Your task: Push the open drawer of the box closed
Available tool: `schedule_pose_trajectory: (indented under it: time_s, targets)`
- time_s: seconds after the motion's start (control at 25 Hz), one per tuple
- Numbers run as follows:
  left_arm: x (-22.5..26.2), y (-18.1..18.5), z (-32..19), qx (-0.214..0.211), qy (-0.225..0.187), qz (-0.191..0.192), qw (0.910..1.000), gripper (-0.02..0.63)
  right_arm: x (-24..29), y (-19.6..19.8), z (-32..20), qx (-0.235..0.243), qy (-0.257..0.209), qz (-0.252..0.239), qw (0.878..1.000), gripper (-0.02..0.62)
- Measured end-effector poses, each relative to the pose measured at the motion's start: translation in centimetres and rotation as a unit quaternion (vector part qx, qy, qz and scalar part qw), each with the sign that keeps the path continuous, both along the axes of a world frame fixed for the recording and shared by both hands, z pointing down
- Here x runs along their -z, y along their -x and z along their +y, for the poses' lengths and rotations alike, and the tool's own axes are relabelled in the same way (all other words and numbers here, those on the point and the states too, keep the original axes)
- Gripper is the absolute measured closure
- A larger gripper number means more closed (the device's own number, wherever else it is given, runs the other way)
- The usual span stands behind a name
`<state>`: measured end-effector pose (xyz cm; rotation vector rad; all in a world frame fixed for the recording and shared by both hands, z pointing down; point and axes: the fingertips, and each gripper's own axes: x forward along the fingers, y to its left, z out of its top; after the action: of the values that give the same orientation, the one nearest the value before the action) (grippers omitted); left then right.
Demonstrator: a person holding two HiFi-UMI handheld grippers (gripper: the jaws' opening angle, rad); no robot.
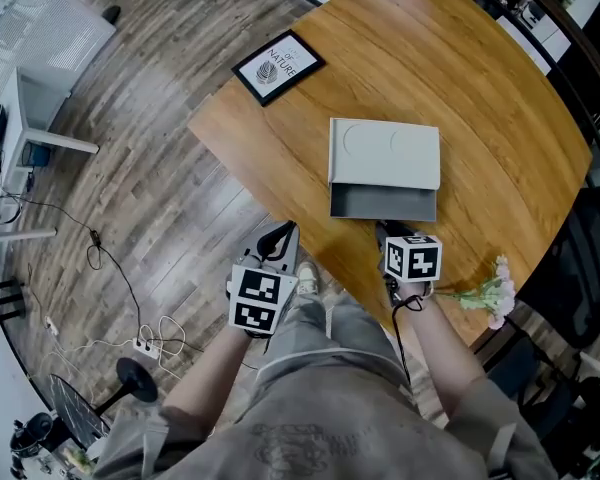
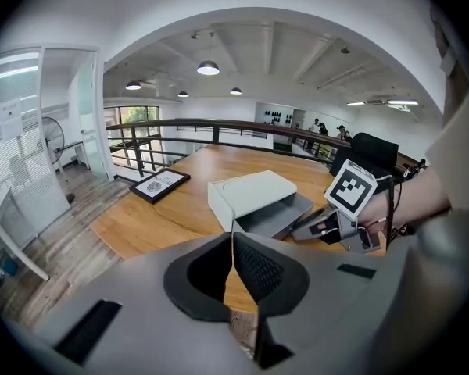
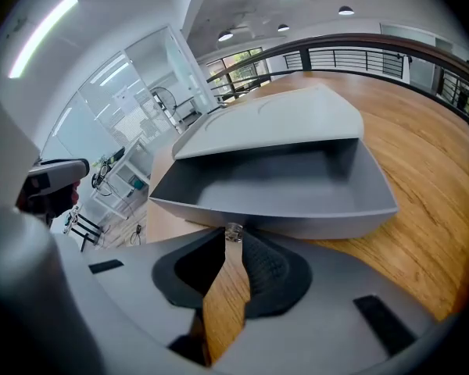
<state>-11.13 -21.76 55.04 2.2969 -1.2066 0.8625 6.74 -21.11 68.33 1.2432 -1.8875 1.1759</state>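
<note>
A pale grey box [image 1: 385, 153] lies on the round wooden table [image 1: 500, 118], its darker drawer [image 1: 382, 204] pulled out toward me. My right gripper [image 1: 388, 230] is at the drawer's front wall. In the right gripper view the empty drawer [image 3: 273, 190] fills the middle, and the right gripper [image 3: 233, 237] has its tips pinched on a small silver knob [image 3: 233, 231] on that front wall. My left gripper [image 1: 270, 243] hangs off the table's near edge, left of the box. In its own view the left gripper [image 2: 233, 237] is shut on nothing, and the box [image 2: 250, 190] lies ahead.
A black-framed picture [image 1: 278, 66] lies at the table's far left edge. Pink flowers [image 1: 490, 293] lie at the near right edge beside my right wrist. A dark chair [image 1: 590, 268] stands to the right. Cables and a power strip [image 1: 145, 346] lie on the wood floor at the left.
</note>
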Motion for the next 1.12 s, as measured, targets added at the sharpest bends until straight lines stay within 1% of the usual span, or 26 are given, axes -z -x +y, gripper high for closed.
schedule_pose_trajectory:
  time_s: [0.2,0.56,0.72,0.88,1.0,1.12]
  targets:
    - [0.3,-0.1,-1.2,0.009,-0.005,0.006,0.9999,0.583,-0.1,0.0,-2.1,-0.002,-0.006,-0.001,1.0,0.511]
    - [0.8,-0.2,-2.9,0.017,-0.013,0.01,0.9997,0.583,-0.2,-0.2,-6.6,-0.008,-0.033,0.0,0.999,0.511]
    - [1.0,0.4,-3.1,0.022,-0.011,0.011,0.9996,0.583,0.0,-0.1,-7.1,-0.016,-0.053,-0.012,0.998,0.509]
    - [1.0,1.0,-3.2,0.031,-0.008,0.013,0.9994,0.583,0.9,-0.3,-6.7,-0.017,-0.055,-0.014,0.998,0.472]
    - [1.5,1.3,-3.4,0.035,-0.013,0.018,0.9991,0.583,3.1,-0.5,-6.6,-0.033,-0.056,-0.041,0.997,0.476]
    - [2.6,1.6,-3.8,0.038,-0.025,0.024,0.9987,0.583,6.5,-0.3,-7.1,-0.047,-0.081,-0.071,0.993,0.515]
